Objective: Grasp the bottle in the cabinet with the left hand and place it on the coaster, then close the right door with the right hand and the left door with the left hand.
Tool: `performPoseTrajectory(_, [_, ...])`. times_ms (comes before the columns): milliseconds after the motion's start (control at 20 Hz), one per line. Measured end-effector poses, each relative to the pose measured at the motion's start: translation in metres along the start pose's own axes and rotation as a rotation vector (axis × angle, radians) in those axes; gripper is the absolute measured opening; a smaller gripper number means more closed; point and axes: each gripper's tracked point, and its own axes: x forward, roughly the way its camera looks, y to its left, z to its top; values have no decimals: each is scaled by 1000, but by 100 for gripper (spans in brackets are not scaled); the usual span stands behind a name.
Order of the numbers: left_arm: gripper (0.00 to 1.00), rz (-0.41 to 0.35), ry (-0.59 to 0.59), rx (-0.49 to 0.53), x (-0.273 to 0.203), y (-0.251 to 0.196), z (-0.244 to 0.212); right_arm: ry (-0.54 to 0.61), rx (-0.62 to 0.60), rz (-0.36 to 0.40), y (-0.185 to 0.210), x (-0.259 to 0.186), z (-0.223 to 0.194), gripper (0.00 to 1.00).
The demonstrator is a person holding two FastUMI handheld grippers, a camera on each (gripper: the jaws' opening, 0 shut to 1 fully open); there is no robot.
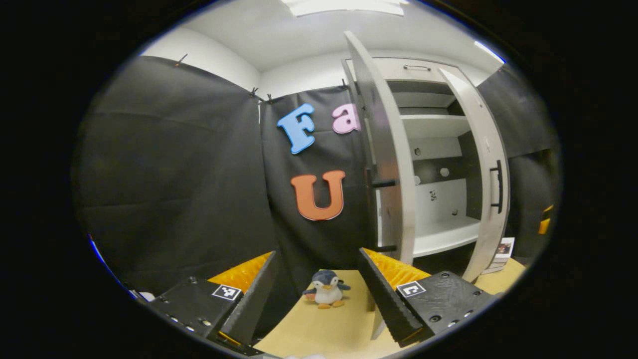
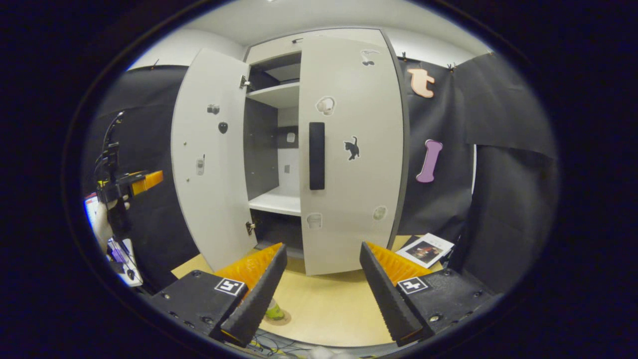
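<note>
The white cabinet (image 1: 438, 234) stands at the right of the left gripper view, its shelves bare. Its left door (image 1: 386, 164) swings wide toward me, edge-on; the right door (image 1: 491, 189) is partly closed. In the right gripper view the right door (image 2: 349, 154) with its dark handle (image 2: 316, 155) faces me, and the left door (image 2: 209, 159) hangs wide. A green-yellow bottle (image 2: 275, 312) on a brown coaster (image 2: 284, 319) peeks from behind my right gripper's (image 2: 321, 294) left finger. Both that gripper and my left gripper (image 1: 319, 299) are open and hold nothing. The left gripper (image 2: 147, 180) also appears far left, in a hand.
A plush penguin (image 1: 326, 290) sits on the tan table (image 1: 329, 329) between my left gripper's fingers, farther off. A booklet (image 2: 426, 249) lies on the table to the right of the cabinet. Black cloth walls close in on both sides.
</note>
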Motion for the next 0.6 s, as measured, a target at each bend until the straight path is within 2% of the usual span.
performPoseTrajectory(300, [98, -16, -23, 9, 43, 1, 20, 13, 26, -67, -9, -21, -4, 96])
performPoseTrajectory(550, [98, -21, -39, 42, 51, -10, 24, 23, 42, -88, -12, -18, -6, 94])
performPoseTrajectory(600, [94, -22, -38, 49, 51, -10, 23, 26, 43, -89, -12, -18, -8, 96])
